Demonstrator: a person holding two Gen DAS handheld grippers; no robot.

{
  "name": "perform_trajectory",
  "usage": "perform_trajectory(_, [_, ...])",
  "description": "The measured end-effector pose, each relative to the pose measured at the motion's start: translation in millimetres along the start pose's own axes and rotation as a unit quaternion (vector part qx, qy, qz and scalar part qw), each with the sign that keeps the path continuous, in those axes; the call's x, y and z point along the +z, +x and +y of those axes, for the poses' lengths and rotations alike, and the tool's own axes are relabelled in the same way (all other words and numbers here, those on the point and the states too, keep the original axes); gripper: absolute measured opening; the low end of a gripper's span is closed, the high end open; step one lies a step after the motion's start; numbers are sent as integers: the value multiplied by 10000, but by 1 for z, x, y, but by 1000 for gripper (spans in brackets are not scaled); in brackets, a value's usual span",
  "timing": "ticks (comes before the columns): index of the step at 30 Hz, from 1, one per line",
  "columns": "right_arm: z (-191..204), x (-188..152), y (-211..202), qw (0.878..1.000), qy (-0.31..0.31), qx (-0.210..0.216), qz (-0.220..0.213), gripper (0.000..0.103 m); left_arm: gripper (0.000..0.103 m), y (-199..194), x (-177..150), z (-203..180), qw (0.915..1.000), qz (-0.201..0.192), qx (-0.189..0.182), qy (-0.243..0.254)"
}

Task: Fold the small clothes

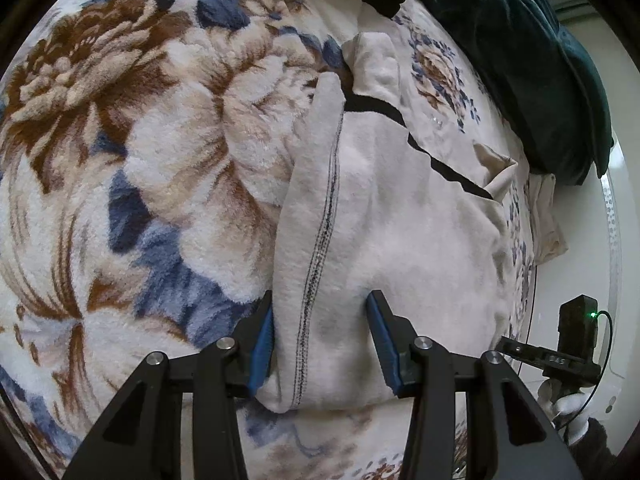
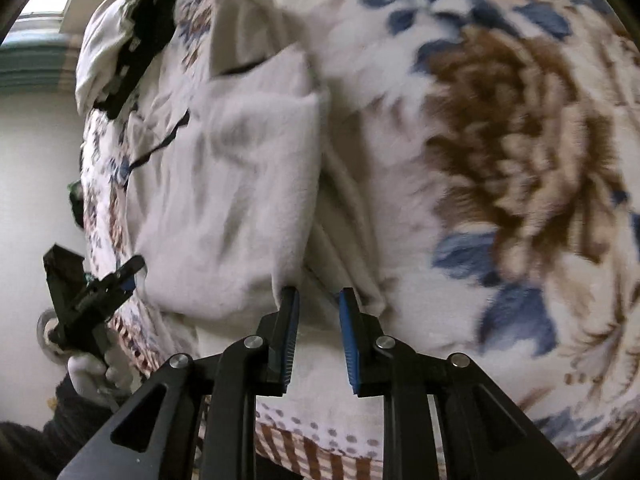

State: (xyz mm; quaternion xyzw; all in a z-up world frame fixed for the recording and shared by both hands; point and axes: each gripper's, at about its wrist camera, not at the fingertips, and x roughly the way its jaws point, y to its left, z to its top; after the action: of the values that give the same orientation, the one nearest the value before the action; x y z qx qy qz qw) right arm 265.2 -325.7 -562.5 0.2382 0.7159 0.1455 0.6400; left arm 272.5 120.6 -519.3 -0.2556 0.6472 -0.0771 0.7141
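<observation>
Here the left gripper (image 1: 322,338) sits low at the near edge of the cream garment (image 1: 400,220), its blue-padded fingers (image 1: 262,344) spread wide with the dark-stitched hem fold lying between them, not pinched. The garment lies flat on the floral fleece blanket (image 1: 120,160), its black trim running toward the far right, where a dark green cushion (image 1: 520,60) rests. To the right, the right gripper (image 2: 319,338) hovers parted over the garment's near right edge, gripping nothing.

Black tongs (image 1: 322,344), blue pads (image 1: 262,350), silver screws, white glove (image 2: 86,372).
</observation>
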Motion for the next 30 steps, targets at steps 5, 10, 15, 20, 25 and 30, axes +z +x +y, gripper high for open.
perform_trajectory(5, [-14, -13, -12, 9964, 468, -619, -345, 0, 42, 1, -1, 0, 10000, 16, 57, 65])
perform_trajectory(10, [-42, -21, -27, 9953, 868, -22, -430, 1, 42, -2, -1, 1, 10000, -17, 21, 46])
perform_trajectory(15, [-38, -8, -35, 9903, 1091, 691, -507, 55, 42, 0, -1, 2, 10000, -6, 20, 33])
perform_trajectory(20, [-14, 10, -9, 9932, 868, 698, -341, 50, 23, 1, -4, -1, 9998, -132, -77, 117])
perform_trajectory(25, [-5, 5, -1, 9950, 836, 362, -399, 6, 12, 0, -10, 3, 9997, 17, 141, 189])
perform_trajectory(30, [-1, -2, 1, 9963, 830, 60, -221, 12, 48, -2, 13, 10, 9996, 194, 187, -50])
